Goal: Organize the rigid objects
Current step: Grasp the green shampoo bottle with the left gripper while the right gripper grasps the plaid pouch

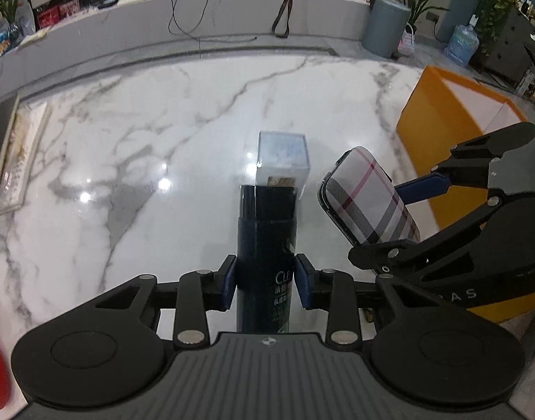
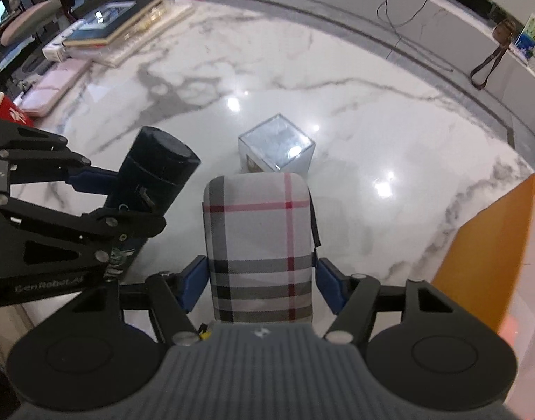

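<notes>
light: bright overhead | glare: spots on marble table (image 1: 127, 133) | edges: fisheye-bent, dark corners | blur: background perhaps slightly soft

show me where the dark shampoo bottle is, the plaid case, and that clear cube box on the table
Dark shampoo bottle (image 1: 265, 245), left wrist view, mid body above the label.
Plaid case (image 2: 260, 241), right wrist view, centre of its checked face.
Clear cube box (image 2: 276, 143), right wrist view, its top face.
</notes>
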The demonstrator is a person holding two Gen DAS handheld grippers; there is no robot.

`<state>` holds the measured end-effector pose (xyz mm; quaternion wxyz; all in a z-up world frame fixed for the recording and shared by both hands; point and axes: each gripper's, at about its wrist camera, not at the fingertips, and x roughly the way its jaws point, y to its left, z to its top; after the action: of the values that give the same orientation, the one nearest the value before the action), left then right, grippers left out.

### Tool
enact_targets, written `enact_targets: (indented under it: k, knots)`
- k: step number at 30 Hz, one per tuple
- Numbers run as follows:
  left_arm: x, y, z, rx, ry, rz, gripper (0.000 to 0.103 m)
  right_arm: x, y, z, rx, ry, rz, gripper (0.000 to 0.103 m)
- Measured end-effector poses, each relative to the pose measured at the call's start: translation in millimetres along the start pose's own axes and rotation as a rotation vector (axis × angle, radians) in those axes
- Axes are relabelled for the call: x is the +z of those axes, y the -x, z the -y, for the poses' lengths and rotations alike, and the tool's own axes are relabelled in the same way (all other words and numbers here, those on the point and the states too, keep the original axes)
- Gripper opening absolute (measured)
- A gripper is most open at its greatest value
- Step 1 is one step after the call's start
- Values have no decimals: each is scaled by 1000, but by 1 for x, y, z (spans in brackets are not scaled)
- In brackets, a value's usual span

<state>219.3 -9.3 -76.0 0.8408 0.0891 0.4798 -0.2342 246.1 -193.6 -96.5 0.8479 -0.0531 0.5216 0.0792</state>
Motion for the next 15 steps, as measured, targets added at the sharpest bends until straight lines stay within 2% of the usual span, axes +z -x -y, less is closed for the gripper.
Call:
enact_targets:
  k: [5, 10, 15]
  knots:
    - [5, 29, 17, 6, -26, 43, 36, -6, 36, -2, -8, -4, 55, 66]
    - [13, 65, 41, 8, -59, 120, 36, -14, 82, 2, -32, -14, 121, 66]
    - [21, 99, 78, -12, -116, 198, 36, -32, 131, 14, -76, -32, 179, 66]
